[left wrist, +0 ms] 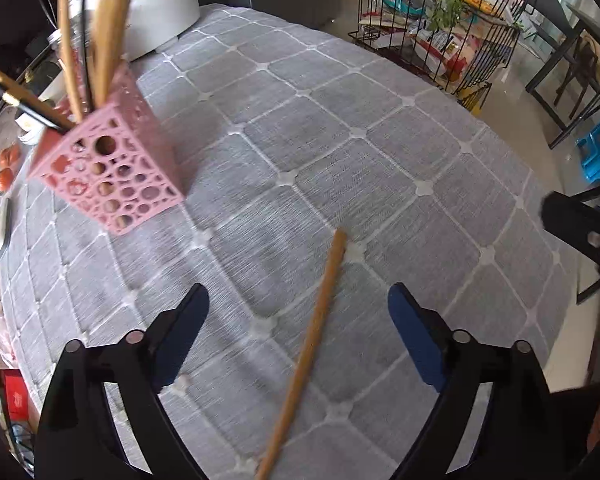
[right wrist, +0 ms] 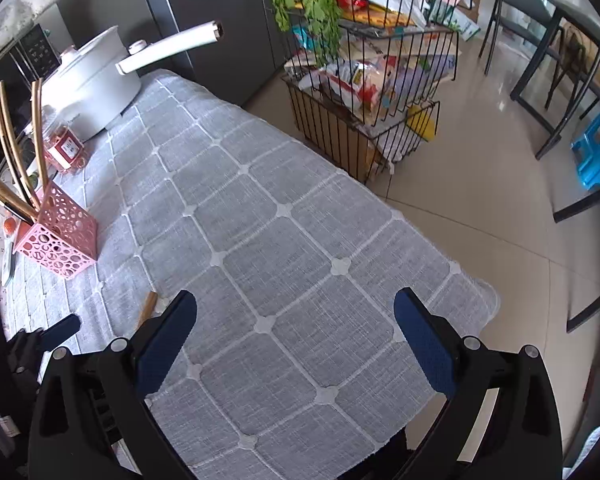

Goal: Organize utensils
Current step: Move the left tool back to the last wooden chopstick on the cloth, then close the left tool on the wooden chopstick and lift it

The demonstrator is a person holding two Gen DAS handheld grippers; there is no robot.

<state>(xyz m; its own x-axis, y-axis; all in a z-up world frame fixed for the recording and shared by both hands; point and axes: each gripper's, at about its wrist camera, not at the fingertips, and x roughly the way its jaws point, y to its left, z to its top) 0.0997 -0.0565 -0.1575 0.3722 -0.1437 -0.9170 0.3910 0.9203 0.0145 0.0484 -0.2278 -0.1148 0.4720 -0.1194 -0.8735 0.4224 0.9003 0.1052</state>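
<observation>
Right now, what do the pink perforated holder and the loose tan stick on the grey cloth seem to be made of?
Pink perforated holder: likely moulded plastic, matte, with uniform round cut-outs. Loose tan stick: probably wood or bamboo, with an even tan, unglossy surface; blur hides any grain. Grey cloth: woven fabric with visible threads.

The left wrist view looks steeply down between its own fingers at the grey cloth, close above it, a wooden stick running up the middle. The right wrist view sits further right, also tilted down, taking in the cloth edge and floor. Both share the cloth, pink holder, white pot, wire rack and blue stool
</observation>
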